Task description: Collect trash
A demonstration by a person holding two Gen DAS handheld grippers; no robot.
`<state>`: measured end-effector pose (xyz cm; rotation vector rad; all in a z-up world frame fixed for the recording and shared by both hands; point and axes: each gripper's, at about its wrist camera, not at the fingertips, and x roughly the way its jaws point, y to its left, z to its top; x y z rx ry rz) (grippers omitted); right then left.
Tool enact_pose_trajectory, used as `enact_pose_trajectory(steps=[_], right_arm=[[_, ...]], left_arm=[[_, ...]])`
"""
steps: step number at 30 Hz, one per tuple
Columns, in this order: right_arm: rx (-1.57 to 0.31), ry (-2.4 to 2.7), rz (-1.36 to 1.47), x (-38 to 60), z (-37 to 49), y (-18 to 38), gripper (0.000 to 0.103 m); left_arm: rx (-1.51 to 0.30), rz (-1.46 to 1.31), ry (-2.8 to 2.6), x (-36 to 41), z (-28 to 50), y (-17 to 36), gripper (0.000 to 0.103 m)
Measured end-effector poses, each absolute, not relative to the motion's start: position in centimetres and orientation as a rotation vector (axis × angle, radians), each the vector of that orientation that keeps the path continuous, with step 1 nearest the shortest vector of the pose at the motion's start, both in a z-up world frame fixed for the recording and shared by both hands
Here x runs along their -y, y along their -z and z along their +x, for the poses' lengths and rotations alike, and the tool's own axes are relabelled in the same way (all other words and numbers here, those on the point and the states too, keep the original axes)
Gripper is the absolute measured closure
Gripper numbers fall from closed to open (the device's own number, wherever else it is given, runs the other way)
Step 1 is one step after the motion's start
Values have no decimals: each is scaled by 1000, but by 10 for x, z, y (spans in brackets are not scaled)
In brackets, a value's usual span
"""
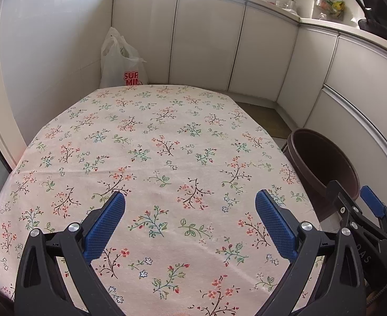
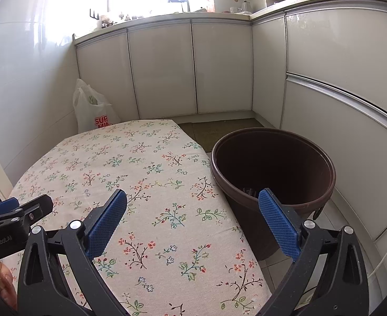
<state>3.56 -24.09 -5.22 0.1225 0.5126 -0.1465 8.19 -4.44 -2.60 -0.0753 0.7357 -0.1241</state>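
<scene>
— No loose trash shows on the tabletop (image 1: 167, 137); we list the floral cloth as bare. What we can make out, faintly, lies at the bottom of the brown bin (image 2: 272, 168).

— Bin position?

— On the floor, just beside the tabletop's right edge, mouth open and low, which we judge suits dropping things in.

— Grippers?

— Left gripper (image 1: 190, 223): jaws spread, holding nothing, over the cloth. Right gripper (image 2: 193, 223): jaws spread, holding nothing, straddling tabletop edge and bin rim.

— Surroundings?

— One white plastic bag (image 1: 122, 63) on the floor past the far edge, against the cabinets (image 2: 167, 68). Nothing obstructs either gripper.
</scene>
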Motion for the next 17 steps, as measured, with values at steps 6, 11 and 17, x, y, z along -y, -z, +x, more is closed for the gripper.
enact_pose_trajectory(steps=[6,11,17], right_arm=[[-516,144,124,242,36,52,7],[-515,144,125,242,36,52,7],[-515,144,126,242,36,53,7]], left_arm=[[-716,-88,135,43,82,27,25],[-718,-96,138,42,83,27,17],[-746,-128,158,40,85,29,8]])
